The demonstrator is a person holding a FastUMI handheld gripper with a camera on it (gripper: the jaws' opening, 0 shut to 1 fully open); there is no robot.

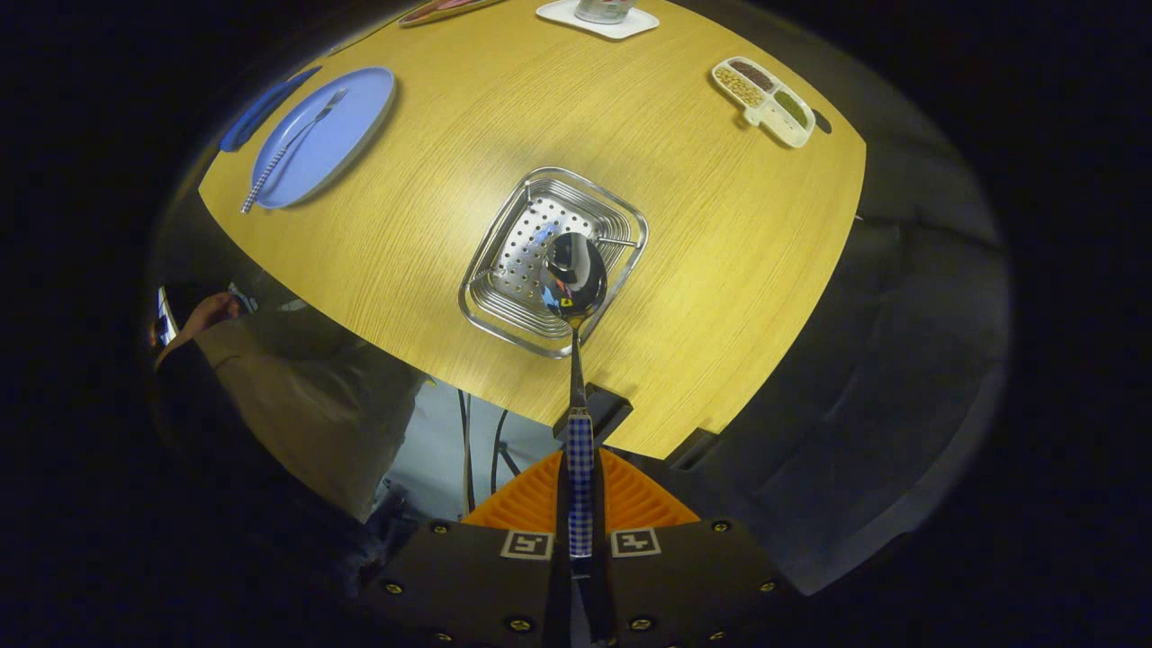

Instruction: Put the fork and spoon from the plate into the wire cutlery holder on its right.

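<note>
My gripper (580,504) is shut on the checkered handle of the spoon (576,279), both fingers pressing on it. I look down from above the table, and the spoon's shiny bowl points forward, hanging over the wire cutlery holder (504,297). The holder is a square metal basket with a perforated bottom, standing on the wooden table straight ahead of the fingers. Far to the left of the holder lies the blue plate (346,117), with the fork (292,148) resting across it, its checkered handle sticking out over the plate's near rim.
A white divided dish (767,101) with grains sits at the table's far right. A white tray (598,20) with a glass stands at the far edge. A blue object (261,108) lies left of the plate. A person's hand and sleeve (207,319) are beside the table's near-left edge.
</note>
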